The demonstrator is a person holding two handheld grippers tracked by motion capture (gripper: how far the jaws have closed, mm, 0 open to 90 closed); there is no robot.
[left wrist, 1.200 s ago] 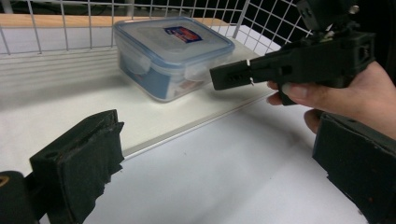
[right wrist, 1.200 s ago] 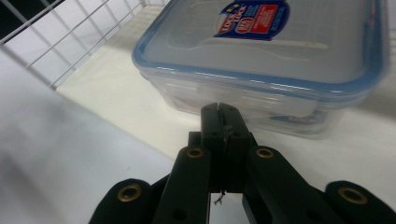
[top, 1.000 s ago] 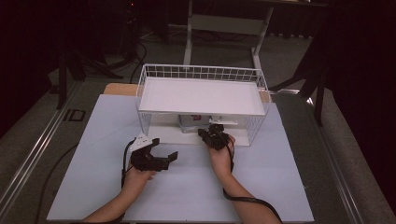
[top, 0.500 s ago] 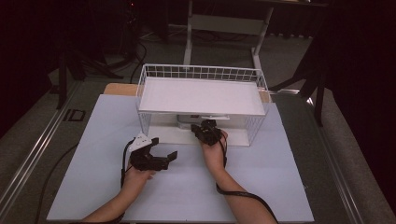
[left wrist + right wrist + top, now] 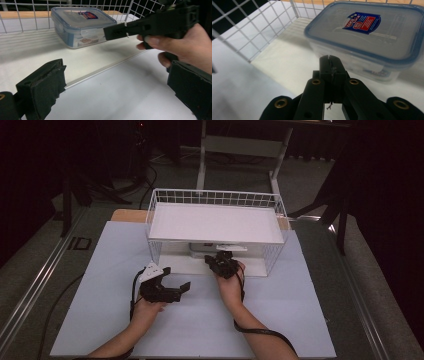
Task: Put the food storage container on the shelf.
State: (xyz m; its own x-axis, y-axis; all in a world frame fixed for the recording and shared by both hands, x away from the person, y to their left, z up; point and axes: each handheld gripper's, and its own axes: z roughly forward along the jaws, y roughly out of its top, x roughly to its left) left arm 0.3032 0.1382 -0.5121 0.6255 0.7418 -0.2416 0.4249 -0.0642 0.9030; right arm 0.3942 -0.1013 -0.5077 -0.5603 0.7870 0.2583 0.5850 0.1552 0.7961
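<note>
So at this pt you had the right gripper point(image 5: 220, 262) poked in at the open front of the white wire rack point(image 5: 272, 251), under its top shelf point(image 5: 215, 222), w/ the jaws pressed fully together and nothing between them. In the right gripper view the closed tips were aimed at the near side wall of the food container point(image 5: 372, 37): clear plastic box, blue-rimmed lid, red/blue sticker on top. It sat flat on the rack's bottom tray, tucked toward the back, lid on. Tips looked close to it but I couldn't tell if they were actually touching.

Your left gripper point(image 5: 167, 289) was parked on the white table sheet point(image 5: 100, 285) just in front of the rack, jaws wide open, holding nothing. From the left gripper view you could see the container point(image 5: 82, 26) further in and your right hand point(image 5: 185, 46) w/ its closed jaws reaching across toward it.

My read: you were in the approach step, lining up on the box, prob to nudge it or pull it fwd out of the rack. Closed jaws can't grab it, so imo next move needed either a push/hook on the wall or lid rim, or opening up wide enough to straddle a rim. Shelf overhead left little room, so keep the wrist low. Left side was ready to take the box once it came out.
</note>
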